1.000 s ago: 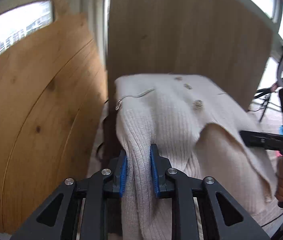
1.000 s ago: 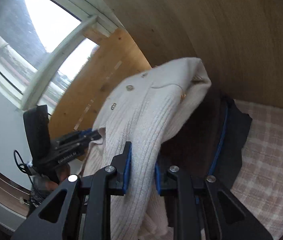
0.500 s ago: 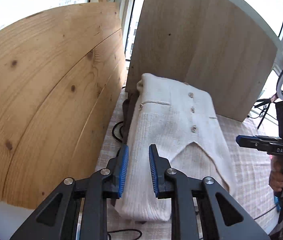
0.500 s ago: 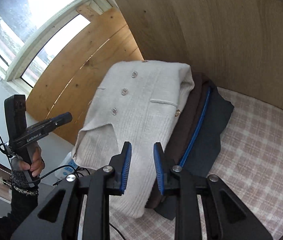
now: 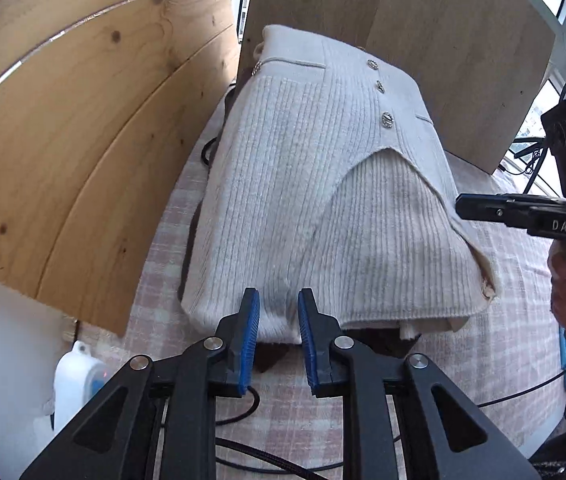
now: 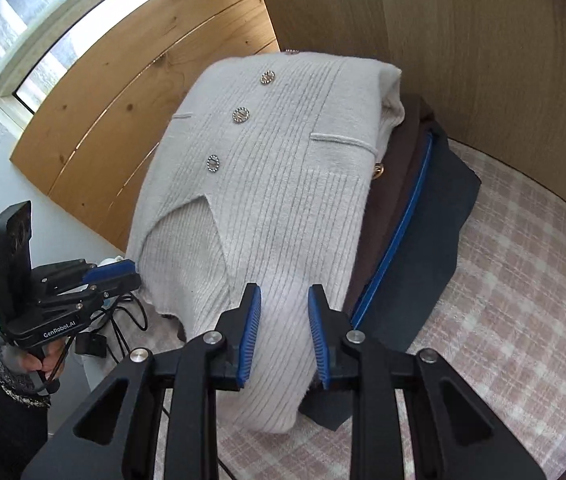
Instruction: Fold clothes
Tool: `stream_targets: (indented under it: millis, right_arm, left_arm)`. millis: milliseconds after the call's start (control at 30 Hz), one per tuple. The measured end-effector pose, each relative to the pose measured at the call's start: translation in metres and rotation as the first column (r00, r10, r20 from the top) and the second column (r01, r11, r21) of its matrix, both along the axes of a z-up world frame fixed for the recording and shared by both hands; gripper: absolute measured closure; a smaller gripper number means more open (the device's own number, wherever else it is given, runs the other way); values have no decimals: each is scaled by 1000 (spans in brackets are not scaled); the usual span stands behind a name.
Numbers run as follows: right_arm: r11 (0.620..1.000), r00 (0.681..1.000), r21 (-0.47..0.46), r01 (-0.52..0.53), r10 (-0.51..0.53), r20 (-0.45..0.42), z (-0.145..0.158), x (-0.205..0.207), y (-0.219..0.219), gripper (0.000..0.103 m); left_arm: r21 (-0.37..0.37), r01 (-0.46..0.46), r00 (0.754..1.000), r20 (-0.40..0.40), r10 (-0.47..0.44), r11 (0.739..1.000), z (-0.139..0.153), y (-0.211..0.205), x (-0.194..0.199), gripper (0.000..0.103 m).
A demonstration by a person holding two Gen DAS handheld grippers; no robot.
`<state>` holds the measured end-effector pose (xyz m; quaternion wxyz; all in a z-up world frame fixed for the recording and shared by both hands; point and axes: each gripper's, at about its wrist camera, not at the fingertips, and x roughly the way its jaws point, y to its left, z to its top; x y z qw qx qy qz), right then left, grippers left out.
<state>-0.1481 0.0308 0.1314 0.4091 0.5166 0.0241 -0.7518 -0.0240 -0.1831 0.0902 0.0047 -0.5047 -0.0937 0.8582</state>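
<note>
Released ribbed cream cardigan (image 5: 315, 184) now folded flat on dark garments (image 6: 423, 216), both grippers (image 5: 278, 312) (image 6: 284, 312) apart

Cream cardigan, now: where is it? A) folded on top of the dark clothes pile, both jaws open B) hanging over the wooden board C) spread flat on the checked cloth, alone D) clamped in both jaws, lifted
A: the cream cardigan lies folded on the brown garment and the navy garment, and both the left gripper and the right gripper have their jaws apart, clamping nothing.
</note>
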Motion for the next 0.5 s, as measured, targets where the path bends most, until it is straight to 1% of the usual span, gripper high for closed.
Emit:
stream_targets:
  millis: [33,67,133,167,233,300,333,400,500]
  right_arm:
    - [1000,1000,-8,0,0,-6,7,4,5,74]
    - [1000,1000,-15,-4,4,-18,14,11,10,67]
    - [999,999,-36,-7,6,-32,27,26,23,62]
    - [999,1000,-48,-11,9,-30,33,34,30,62]
    - [998,999,-63,-11,8,-34,45,49,44,62]
    - [997,998,-77,0,-5,-55,55,64,59,60]
    - [996,998,-85,8,-13,-65,60,71,68,56]
    - [994,997,-106,23,-30,-67,66,80,83,53]
    - [991,996,-127,45,-54,-67,75,90,106,53]
  left_arm:
    - [1,-9,1000,-6,9,1000,5,2,6,84]
    - [0,-20,1000,-18,20,1000,11,5,13,83]
    - [-10,-37,998,-42,36,999,23,12,25,78]
    - [-11,-45,998,-54,44,999,30,16,29,71]
    - [2,-60,995,-86,60,998,44,25,37,61]
    - [22,-71,991,-116,73,997,57,34,43,56]
    - [22,-81,989,-124,83,996,63,41,46,50]
    - [22,-96,985,-142,98,995,66,57,42,48]
    - [25,-110,981,-158,113,994,76,73,55,45]
